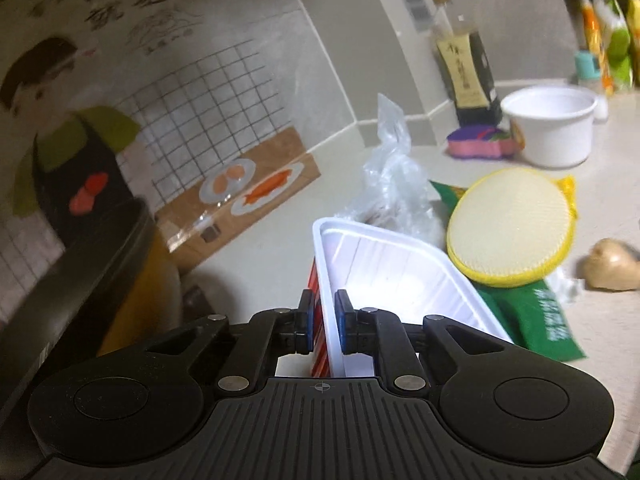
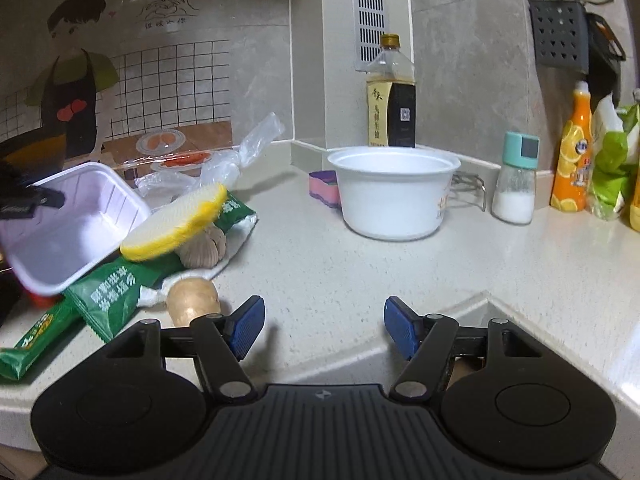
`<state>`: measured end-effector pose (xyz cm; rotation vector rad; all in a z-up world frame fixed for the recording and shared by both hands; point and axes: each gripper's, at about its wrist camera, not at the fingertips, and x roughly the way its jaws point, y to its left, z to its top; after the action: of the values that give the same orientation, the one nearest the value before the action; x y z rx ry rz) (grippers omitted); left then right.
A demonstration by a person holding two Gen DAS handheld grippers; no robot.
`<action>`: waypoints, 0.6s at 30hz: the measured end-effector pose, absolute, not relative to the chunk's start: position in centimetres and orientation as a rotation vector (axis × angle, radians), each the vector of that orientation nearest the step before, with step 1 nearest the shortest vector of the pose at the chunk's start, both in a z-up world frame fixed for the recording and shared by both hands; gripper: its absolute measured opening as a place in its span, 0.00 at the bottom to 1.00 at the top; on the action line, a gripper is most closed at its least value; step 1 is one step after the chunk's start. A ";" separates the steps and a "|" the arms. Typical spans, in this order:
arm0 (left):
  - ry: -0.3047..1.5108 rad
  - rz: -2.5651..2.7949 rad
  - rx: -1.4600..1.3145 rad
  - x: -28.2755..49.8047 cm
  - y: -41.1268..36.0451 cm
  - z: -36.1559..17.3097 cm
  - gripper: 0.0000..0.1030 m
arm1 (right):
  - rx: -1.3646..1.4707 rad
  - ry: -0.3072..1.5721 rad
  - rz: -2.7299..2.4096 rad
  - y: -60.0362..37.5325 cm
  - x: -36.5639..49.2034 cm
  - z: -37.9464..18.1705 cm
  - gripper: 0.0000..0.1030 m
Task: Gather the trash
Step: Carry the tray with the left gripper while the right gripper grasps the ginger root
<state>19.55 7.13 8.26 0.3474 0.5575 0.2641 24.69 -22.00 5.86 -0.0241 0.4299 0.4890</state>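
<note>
My left gripper (image 1: 325, 316) is shut on the near side wall of a white rectangular plastic tray (image 1: 400, 280), one blue pad inside and one on the red-labelled outside. The tray (image 2: 76, 232) hangs tilted at the left of the right wrist view. Beside it lie a round yellow-rimmed netted pad (image 1: 508, 224), green wrappers (image 1: 536, 320), a clear plastic bag (image 1: 392, 176) and a garlic bulb (image 2: 204, 246). My right gripper (image 2: 324, 332) stands open over bare counter with nothing between its fingers. A brown tuber (image 2: 194, 302) lies just left of it.
A white bowl (image 2: 394, 192) stands mid-counter, with a pink and purple sponge (image 2: 322, 188) and an oil bottle (image 2: 391, 96) behind it. A salt shaker (image 2: 516, 180), an orange bottle (image 2: 572, 152) and green bags (image 2: 612, 164) line the right wall. A dark pan (image 1: 84, 276) sits at left.
</note>
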 end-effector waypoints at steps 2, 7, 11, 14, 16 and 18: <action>0.558 0.243 0.285 18.4 7.8 8.3 0.14 | -0.010 0.430 0.500 -21.7 24.8 6.5 0.68; 0.628 0.151 0.150 17.6 9.1 7.2 0.14 | 0.025 0.457 0.613 -20.0 24.5 7.9 0.68; 0.677 0.122 0.064 17.8 10.1 5.5 0.15 | 0.001 0.485 0.659 -17.6 24.2 7.9 0.68; 0.666 0.120 0.073 17.7 10.2 5.4 0.15 | -0.043 0.509 0.627 -16.1 24.4 7.2 0.68; 0.674 0.123 0.095 17.8 10.0 5.2 0.16 | -0.060 0.533 0.613 -15.3 24.8 6.7 0.68; 0.705 0.125 0.107 18.0 9.9 4.8 0.16 | -0.077 0.546 0.609 -14.7 25.0 6.3 0.68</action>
<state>18.03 9.86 4.76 0.1066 0.7051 0.1254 24.99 -14.73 6.32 -0.0767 0.5455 0.6085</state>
